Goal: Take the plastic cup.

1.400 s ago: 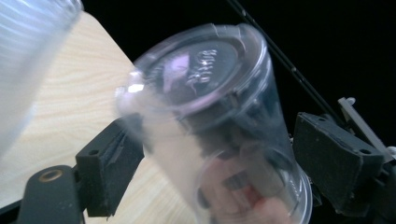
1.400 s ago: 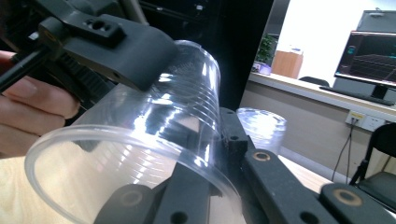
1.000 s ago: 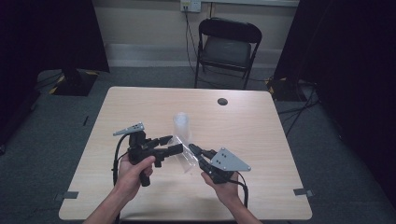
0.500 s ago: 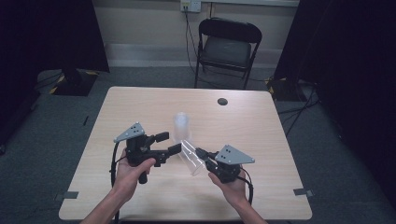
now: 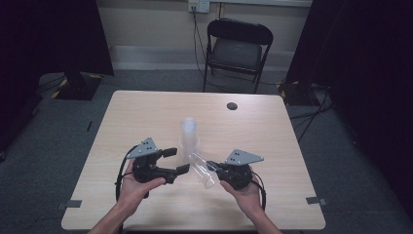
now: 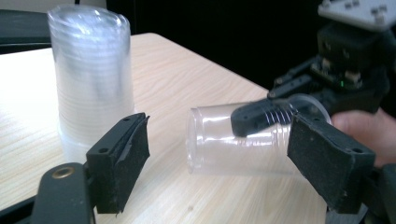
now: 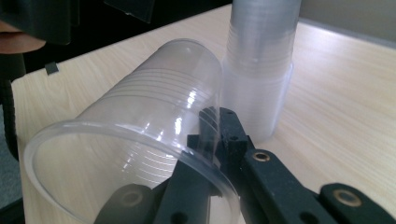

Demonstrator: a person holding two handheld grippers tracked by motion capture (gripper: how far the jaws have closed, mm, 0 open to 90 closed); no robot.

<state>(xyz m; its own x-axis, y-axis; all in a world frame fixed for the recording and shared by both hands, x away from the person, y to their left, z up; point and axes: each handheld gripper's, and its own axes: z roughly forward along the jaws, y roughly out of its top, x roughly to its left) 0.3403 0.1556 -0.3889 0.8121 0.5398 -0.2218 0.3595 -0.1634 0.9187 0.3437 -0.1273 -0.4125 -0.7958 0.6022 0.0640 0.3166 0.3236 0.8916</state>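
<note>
One clear cup (image 5: 202,169) is off the upside-down cup stack (image 5: 188,138) and lies tipped just beside it, its rim pinched by the right gripper (image 5: 213,168), while the left gripper (image 5: 175,160), spread, grips nothing yet.

Clear cup (image 7: 140,126) in right claw (image 7: 210,140)

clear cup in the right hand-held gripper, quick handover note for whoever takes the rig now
Right hand-held gripper: shut on the wall of the clear cup, one jaw inside the rim, cup held on its side.
Left hand-held gripper: open, jaws either side of the cup, no grip on it.
Cup stack: upright mid-table, just beyond.
Done: one cup is apart from the stack.
Left: probably set it down.
</note>
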